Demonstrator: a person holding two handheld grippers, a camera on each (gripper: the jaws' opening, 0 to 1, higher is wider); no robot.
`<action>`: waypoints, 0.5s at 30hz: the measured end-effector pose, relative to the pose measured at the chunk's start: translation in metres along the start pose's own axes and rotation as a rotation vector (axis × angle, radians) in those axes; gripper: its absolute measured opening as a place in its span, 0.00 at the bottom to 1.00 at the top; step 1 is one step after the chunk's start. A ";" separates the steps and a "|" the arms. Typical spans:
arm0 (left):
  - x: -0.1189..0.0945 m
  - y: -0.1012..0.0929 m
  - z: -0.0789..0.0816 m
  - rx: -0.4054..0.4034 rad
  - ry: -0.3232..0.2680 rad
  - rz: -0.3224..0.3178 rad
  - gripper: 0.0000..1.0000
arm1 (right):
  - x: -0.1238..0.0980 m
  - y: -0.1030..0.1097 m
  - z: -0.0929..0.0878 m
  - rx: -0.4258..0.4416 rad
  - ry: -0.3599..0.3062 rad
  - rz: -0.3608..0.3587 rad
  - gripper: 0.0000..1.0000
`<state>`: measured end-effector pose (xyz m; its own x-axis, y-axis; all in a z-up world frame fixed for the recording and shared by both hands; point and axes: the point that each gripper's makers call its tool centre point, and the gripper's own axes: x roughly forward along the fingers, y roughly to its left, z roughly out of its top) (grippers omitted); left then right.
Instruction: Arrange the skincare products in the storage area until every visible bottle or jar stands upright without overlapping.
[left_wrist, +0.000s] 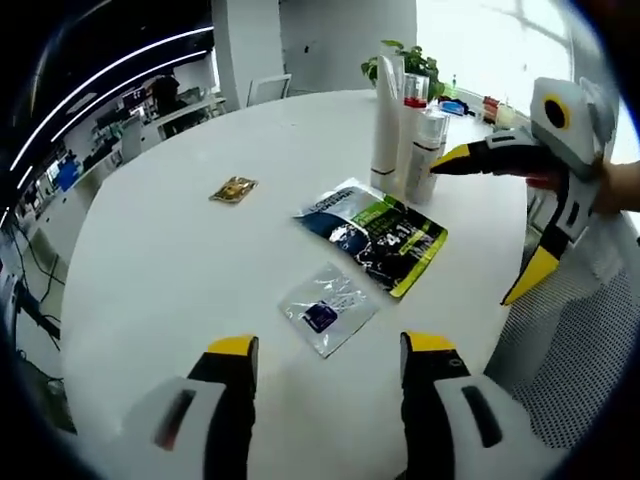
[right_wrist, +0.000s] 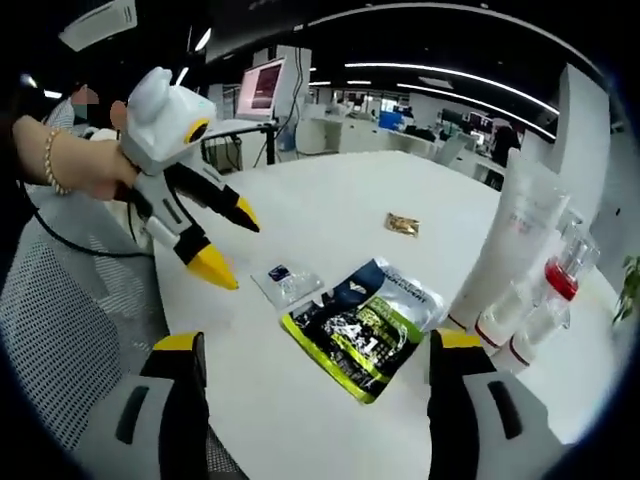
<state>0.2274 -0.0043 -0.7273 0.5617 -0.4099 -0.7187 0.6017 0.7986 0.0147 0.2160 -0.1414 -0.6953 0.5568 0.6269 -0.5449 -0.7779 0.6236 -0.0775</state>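
Both tongs, left (left_wrist: 325, 355) and right (right_wrist: 318, 350), gape apart holding nothing; bottles (left_wrist: 425, 150) stand upright, clustered at worktop (left_wrist: 170, 250) far edge, green sachet (left_wrist: 375, 235) lying flat nearby.

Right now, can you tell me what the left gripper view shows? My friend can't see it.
A round white table holds a dark and green packet, a small clear packet and a little gold packet, with tall white bottles standing at the far edge. The left tongs are open below, and the right tongs, open too, reach in beside the bottles.
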 end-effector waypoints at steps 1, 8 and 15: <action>-0.002 0.001 0.001 -0.004 -0.002 0.001 0.59 | -0.003 -0.001 0.001 0.009 -0.005 -0.006 0.95; -0.018 0.008 0.007 -0.049 -0.029 0.017 0.70 | -0.021 -0.013 0.000 0.064 -0.015 -0.053 0.97; -0.034 0.011 0.001 -0.130 -0.039 0.035 0.81 | -0.042 -0.030 0.001 0.135 -0.044 -0.114 0.99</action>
<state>0.2159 0.0182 -0.7018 0.6041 -0.3959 -0.6916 0.5040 0.8621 -0.0533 0.2161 -0.1866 -0.6692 0.6540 0.5666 -0.5012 -0.6646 0.7469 -0.0227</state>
